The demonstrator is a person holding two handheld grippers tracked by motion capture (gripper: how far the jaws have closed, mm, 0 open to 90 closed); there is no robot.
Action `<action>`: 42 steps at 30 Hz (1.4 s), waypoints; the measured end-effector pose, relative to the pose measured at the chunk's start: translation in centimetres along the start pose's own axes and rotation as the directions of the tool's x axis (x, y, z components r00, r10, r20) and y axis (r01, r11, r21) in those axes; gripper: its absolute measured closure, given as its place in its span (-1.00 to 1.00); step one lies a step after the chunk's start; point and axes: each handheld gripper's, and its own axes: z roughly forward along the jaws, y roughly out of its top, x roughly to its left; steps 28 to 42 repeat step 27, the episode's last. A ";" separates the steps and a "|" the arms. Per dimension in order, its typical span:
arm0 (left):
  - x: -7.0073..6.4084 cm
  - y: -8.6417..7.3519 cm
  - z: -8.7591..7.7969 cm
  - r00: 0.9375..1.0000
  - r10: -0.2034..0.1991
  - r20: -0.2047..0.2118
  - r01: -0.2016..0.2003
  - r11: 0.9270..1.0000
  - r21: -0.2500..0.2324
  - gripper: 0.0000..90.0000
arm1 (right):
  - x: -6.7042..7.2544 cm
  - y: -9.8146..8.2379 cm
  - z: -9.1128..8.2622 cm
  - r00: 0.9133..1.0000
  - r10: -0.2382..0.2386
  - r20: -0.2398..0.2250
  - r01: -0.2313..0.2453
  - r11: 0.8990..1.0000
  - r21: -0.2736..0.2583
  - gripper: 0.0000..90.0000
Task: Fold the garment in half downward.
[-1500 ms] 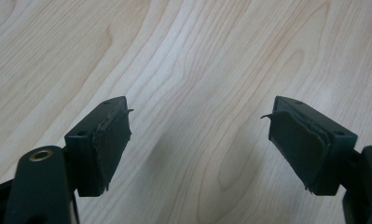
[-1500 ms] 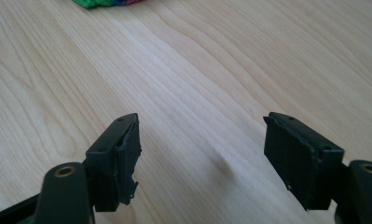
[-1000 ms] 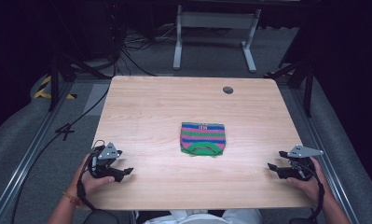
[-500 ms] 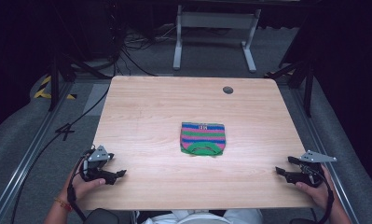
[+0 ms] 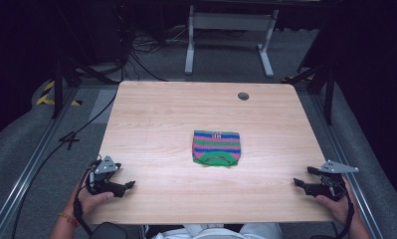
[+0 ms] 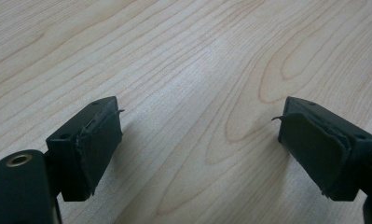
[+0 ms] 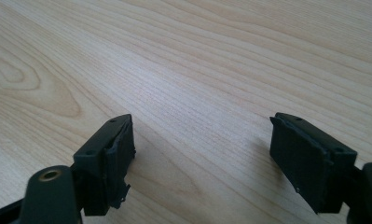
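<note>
My left gripper (image 6: pixel 200 140) has its jaws wide apart, with just bare wood between them; they have just been opening a bit more. My right gripper (image 7: pixel 202 154) is the same: jaws wide, nothing in them, just opened further. Both sit low near the table's (image 5: pixel 156 124) front edge, one close to each front corner. The small striped cloth (image 5: pixel 216 147) lies flat in the middle, well apart from both, with lots of open wood all around it.
</note>
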 end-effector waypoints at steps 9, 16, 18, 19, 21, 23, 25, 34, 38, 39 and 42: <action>0.1 0.0 0.1 1.000 -0.015 -0.001 0.015 1.000 -0.002 -0.68 | 0.0 0.0 0.0 1.000 0.002 0.007 -0.002 1.000 0.000 -0.51; 0.1 0.1 0.1 1.000 -0.013 -0.008 0.013 1.000 0.003 -0.69 | 0.0 0.0 0.0 1.000 0.002 0.009 -0.002 1.000 0.000 -0.52; 0.1 0.1 0.0 1.000 -0.013 -0.009 0.013 1.000 0.003 -0.69 | 0.0 0.0 0.0 1.000 0.002 0.009 -0.002 1.000 0.000 -0.52; 0.1 0.1 0.1 1.000 -0.013 -0.010 0.013 1.000 0.004 -0.69 | 0.0 0.0 0.0 1.000 0.002 0.009 -0.002 1.000 0.000 -0.52; 0.1 0.1 0.1 1.000 -0.013 -0.012 0.013 1.000 0.004 -0.69 | 0.0 0.0 0.0 1.000 0.003 0.009 -0.003 1.000 0.000 -0.52; 0.1 0.1 0.1 1.000 -0.015 -0.012 0.016 1.000 0.004 -0.69 | 0.0 0.0 0.0 1.000 0.002 0.009 -0.002 1.000 0.000 -0.52; 0.1 0.1 0.1 1.000 -0.020 -0.012 0.020 1.000 0.003 -0.69 | 0.0 0.0 0.0 1.000 0.003 0.009 -0.003 1.000 0.000 -0.52; 0.1 0.1 0.1 1.000 -0.021 -0.012 0.021 1.000 -0.002 -0.69 | 0.0 0.0 0.0 1.000 0.002 0.009 -0.002 1.000 0.000 -0.52; 0.1 0.1 0.1 1.000 -0.021 -0.012 0.021 1.000 -0.002 -0.69 | 0.0 0.0 0.0 1.000 0.002 0.009 -0.002 1.000 0.000 -0.52; 0.1 0.1 0.1 1.000 -0.021 -0.012 0.021 1.000 -0.002 -0.69 | 0.0 0.0 0.0 1.000 0.002 0.009 -0.002 1.000 0.000 -0.52; 0.1 0.1 0.1 1.000 -0.021 -0.012 0.021 1.000 -0.002 -0.69 | 0.0 0.0 0.0 1.000 0.002 0.009 -0.002 1.000 0.000 -0.52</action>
